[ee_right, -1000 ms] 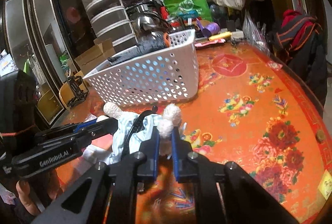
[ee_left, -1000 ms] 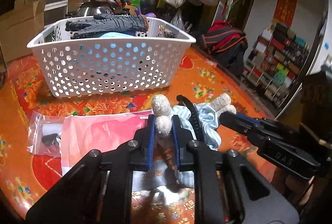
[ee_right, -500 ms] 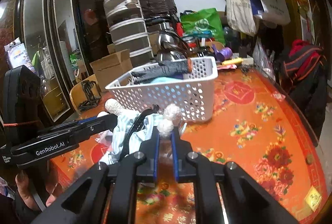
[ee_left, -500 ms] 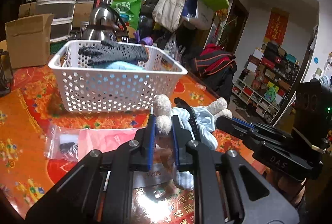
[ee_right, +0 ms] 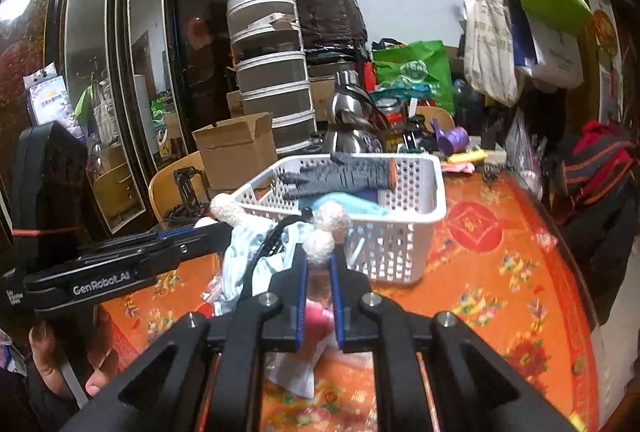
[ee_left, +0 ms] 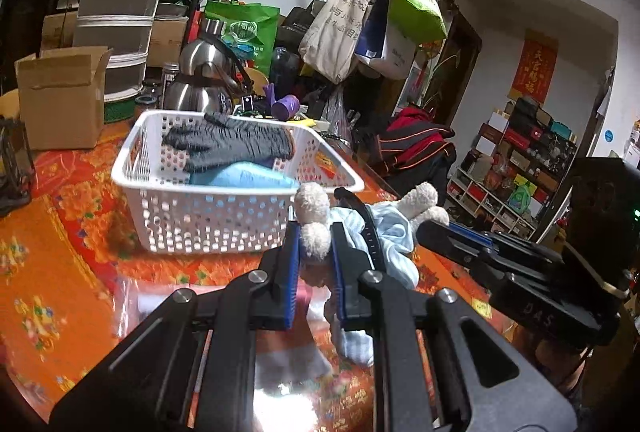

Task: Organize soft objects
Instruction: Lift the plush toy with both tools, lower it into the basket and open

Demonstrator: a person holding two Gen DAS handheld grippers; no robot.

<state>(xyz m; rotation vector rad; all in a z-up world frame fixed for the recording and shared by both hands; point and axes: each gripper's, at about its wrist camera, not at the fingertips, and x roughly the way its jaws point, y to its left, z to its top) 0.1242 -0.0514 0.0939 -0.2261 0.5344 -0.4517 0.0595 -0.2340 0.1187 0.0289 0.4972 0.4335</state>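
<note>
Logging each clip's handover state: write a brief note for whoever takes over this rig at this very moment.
Left gripper: shut on one fuzzy limb of the plush toy.
Right gripper: shut on a limb at its other end.
The toy, in pale blue cloth with a black strap across it, hangs between both grippers above the table, at the near wall of the white basket.
Done: grey gloves and a light blue item already lie in the basket.
Left: carry the toy over the rim and release. A pink packet lies on the table below.
</note>
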